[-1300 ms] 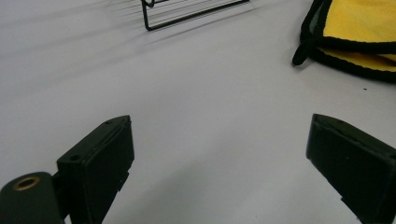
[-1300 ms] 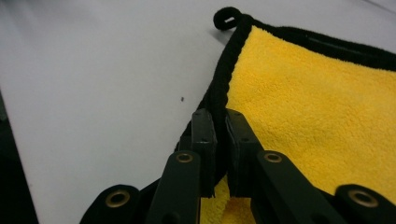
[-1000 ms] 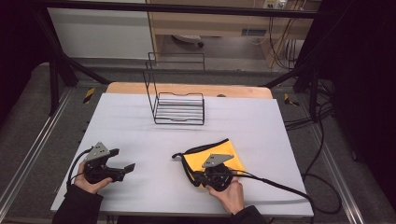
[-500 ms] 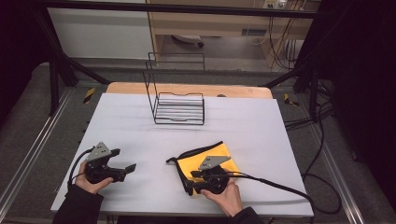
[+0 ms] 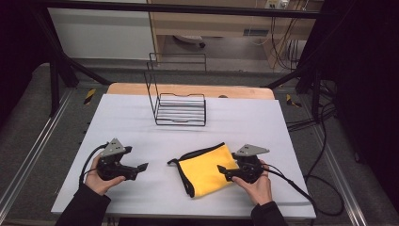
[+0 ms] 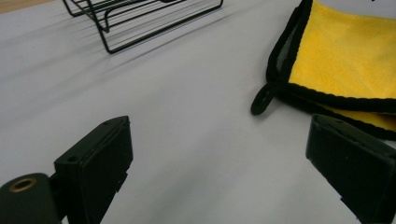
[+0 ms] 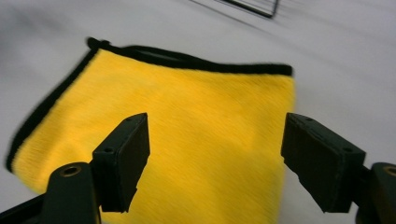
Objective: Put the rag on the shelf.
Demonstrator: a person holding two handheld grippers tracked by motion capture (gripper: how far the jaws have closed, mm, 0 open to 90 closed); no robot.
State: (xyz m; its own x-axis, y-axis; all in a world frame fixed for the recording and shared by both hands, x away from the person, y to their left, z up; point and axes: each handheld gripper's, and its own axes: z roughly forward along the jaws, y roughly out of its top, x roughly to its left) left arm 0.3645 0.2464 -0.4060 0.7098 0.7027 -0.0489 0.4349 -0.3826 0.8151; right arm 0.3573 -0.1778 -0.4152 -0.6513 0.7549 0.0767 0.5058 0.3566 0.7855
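I hold the right gripper (image 5: 225, 170) with jaws spread over the folded yellow microfibre cloth with black trim (image 5: 204, 169), lying at 5 o'clock on the white table (image 5: 141, 117); soft, light and limp, probably best pinched at a trimmed corner.
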